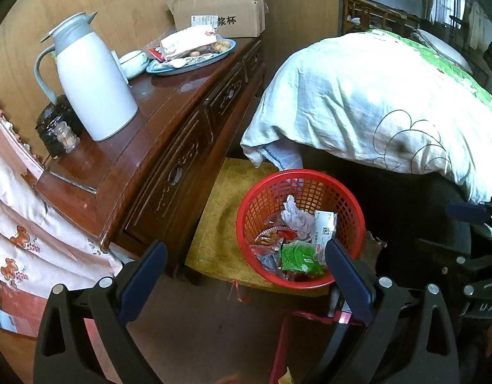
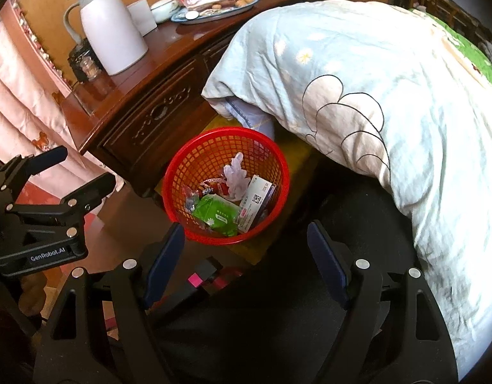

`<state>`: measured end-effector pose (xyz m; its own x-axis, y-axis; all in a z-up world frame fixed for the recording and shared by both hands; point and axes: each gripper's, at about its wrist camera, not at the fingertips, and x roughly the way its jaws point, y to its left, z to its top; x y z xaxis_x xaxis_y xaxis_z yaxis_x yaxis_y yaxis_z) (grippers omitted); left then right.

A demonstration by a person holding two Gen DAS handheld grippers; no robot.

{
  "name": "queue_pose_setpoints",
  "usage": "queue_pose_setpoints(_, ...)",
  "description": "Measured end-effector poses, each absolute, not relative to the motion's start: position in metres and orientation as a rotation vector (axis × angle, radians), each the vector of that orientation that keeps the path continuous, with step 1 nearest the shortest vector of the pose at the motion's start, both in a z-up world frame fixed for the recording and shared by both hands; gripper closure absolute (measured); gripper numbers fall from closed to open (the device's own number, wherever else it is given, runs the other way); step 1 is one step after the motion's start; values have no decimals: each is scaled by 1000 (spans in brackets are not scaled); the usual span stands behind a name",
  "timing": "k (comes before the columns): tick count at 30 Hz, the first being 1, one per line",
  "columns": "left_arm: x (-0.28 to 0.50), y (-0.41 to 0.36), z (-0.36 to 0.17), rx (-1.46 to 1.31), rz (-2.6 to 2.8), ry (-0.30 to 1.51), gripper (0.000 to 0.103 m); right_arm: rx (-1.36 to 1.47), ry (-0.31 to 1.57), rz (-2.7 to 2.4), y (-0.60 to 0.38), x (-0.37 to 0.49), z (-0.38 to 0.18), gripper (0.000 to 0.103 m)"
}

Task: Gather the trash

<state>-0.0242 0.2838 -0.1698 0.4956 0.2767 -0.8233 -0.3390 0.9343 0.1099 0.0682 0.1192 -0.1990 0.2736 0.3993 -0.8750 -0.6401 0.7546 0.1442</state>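
A red mesh basket (image 1: 351,211) stands on a yellow mat by the cabinet; it also shows in the right wrist view (image 2: 181,172). It holds trash: a green packet (image 1: 298,257) (image 2: 217,212), a crumpled white tissue (image 1: 297,216) (image 2: 234,176), a white medicine box (image 1: 324,227) (image 2: 255,203) and clear wrappers. My left gripper (image 1: 246,265) is open and empty, above the basket's near left side. My right gripper (image 2: 246,249) is open and empty, just in front of the basket. The left gripper shows at the left of the right wrist view (image 2: 58,179).
A dark wooden cabinet (image 1: 169,134) carries a white thermos jug (image 1: 92,80), a small glass jar (image 1: 65,136), a bowl, a blue tray of snacks (image 1: 194,57) and a cardboard box (image 1: 220,12). A bed with a pale quilt (image 1: 374,96) overhangs to the right. A pink curtain (image 1: 15,217) hangs left.
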Motion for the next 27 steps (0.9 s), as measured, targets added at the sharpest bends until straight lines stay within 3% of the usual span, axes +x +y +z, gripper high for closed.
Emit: queue_pose_setpoints(27,-23,278,-168,-48,370,981,6,-284,1066,716,120,63,-195,26)
